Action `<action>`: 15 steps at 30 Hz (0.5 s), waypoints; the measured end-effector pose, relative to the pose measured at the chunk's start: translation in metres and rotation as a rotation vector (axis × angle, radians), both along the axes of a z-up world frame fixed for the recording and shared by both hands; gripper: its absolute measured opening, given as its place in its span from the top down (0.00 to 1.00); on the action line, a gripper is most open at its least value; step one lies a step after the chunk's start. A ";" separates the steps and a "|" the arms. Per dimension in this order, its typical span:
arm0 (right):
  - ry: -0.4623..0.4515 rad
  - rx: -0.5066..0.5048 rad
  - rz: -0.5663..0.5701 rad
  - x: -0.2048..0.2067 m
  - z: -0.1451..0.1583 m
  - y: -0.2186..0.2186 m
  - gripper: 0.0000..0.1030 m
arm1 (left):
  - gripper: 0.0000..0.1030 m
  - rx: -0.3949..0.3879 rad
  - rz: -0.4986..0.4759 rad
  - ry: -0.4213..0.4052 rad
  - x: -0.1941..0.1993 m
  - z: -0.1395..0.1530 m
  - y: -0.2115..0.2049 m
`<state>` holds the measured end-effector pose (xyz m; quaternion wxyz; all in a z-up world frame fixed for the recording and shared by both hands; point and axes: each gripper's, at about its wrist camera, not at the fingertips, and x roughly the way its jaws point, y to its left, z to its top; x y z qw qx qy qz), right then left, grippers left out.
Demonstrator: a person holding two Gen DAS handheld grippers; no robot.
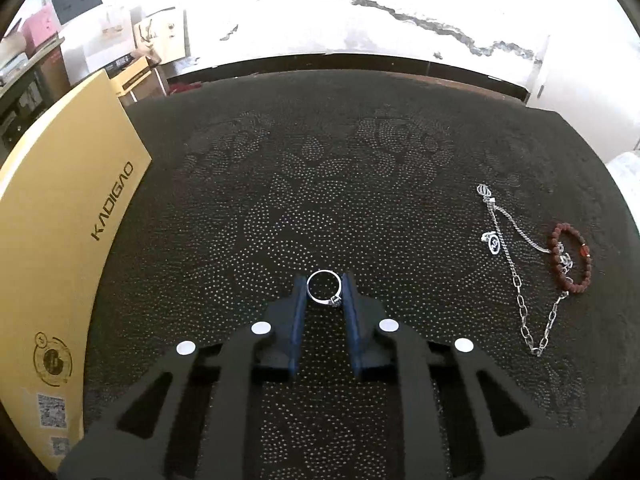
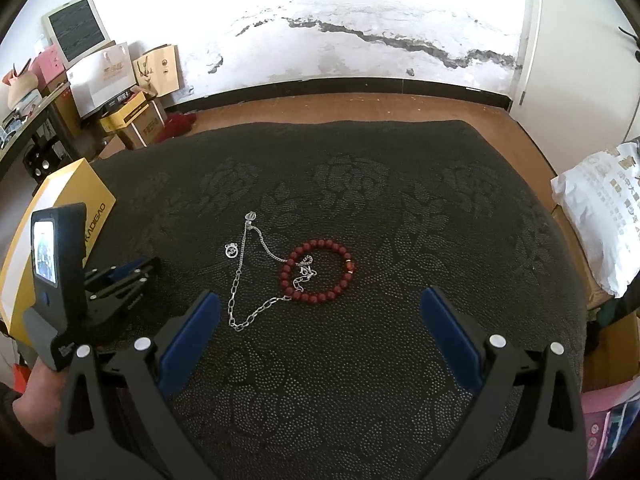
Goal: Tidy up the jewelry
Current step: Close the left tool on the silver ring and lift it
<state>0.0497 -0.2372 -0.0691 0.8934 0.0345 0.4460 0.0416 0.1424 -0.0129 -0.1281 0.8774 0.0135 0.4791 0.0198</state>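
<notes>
A silver ring [image 1: 335, 301] with a small dark stone stands on edge on the dark dotted cloth [image 1: 320, 180]. My left gripper [image 1: 324, 280] is shut on it, one blue pad against each side of the band. To the right lie a red bead bracelet [image 1: 557, 264], a silver chain [image 1: 520, 304] and a small silver charm [image 1: 493, 242]. In the right wrist view my right gripper [image 2: 320, 298] hangs open and wide just in front of the bracelet [image 2: 320, 244], holding nothing. The chain [image 2: 236, 284] runs partly across the bracelet.
A yellow flat box [image 1: 60, 240] lies along the cloth's left edge. My left gripper's body [image 2: 132, 272] and a person's hand [image 2: 36, 400] show at the left of the right wrist view. A white bag [image 2: 600, 220] sits off the right edge. Cartons stand by the far wall.
</notes>
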 end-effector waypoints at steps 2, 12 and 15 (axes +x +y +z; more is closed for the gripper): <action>0.002 -0.001 0.002 0.001 -0.001 0.002 0.06 | 0.82 0.007 -0.003 0.001 -0.001 0.000 0.000; -0.002 -0.005 0.003 0.001 -0.001 0.005 0.06 | 0.82 -0.009 0.000 0.019 -0.005 0.005 0.004; -0.006 -0.010 0.006 0.000 0.000 0.007 0.06 | 0.82 -0.003 -0.008 0.003 -0.011 0.012 0.002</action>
